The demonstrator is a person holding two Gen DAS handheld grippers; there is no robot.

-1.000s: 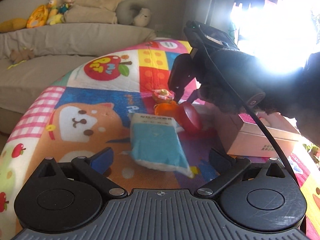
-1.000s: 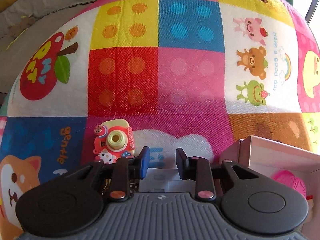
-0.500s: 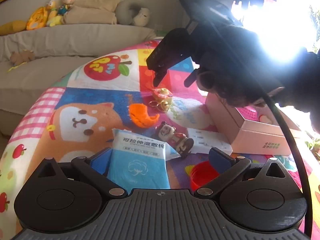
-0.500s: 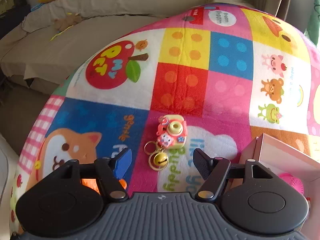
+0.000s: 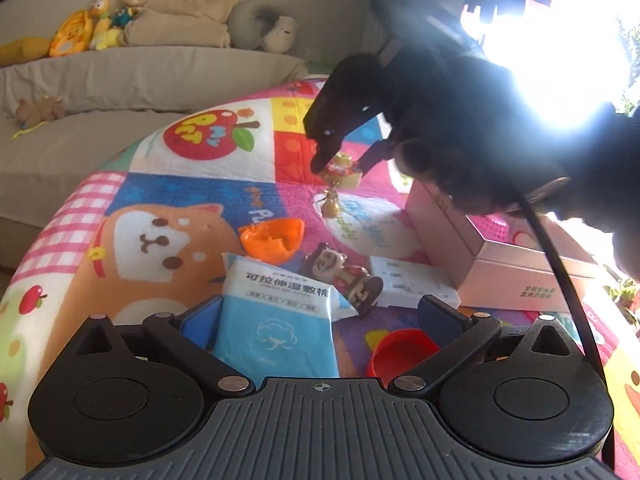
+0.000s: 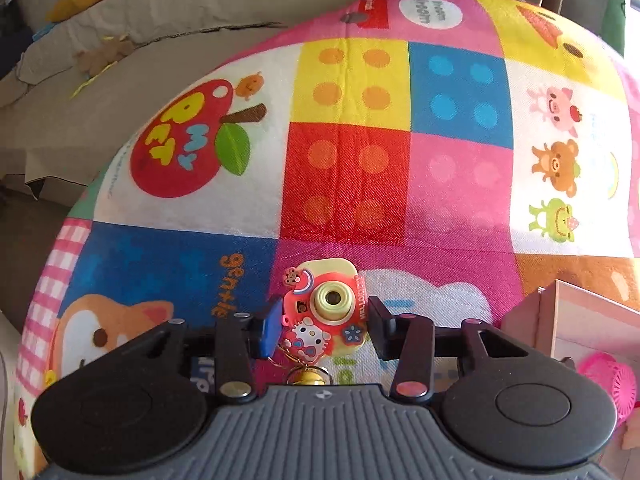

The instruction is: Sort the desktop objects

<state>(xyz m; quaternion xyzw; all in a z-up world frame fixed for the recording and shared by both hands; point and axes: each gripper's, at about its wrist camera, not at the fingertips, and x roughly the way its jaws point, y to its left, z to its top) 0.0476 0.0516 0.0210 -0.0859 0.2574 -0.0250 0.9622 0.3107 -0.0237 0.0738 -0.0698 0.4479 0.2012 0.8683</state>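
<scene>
Left gripper [image 5: 320, 312] fingers wide apart; right gripper [image 6: 322, 322] fingers closing, tilted down.

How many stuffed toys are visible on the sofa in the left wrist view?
5: orange-yellow plush, yellow one and a doll on the backrest at left, a grey-white bear farther right, a brown one on the seat. Others may be hidden.

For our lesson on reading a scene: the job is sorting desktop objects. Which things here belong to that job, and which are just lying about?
Part of the job:
- right gripper, jaws closing on the camera keychain
- pink box
- wipes packet
- orange shell
- figurine
- red cup
- white card

Just lying about:
- plush toys
- sofa
- patterned cloth
</scene>
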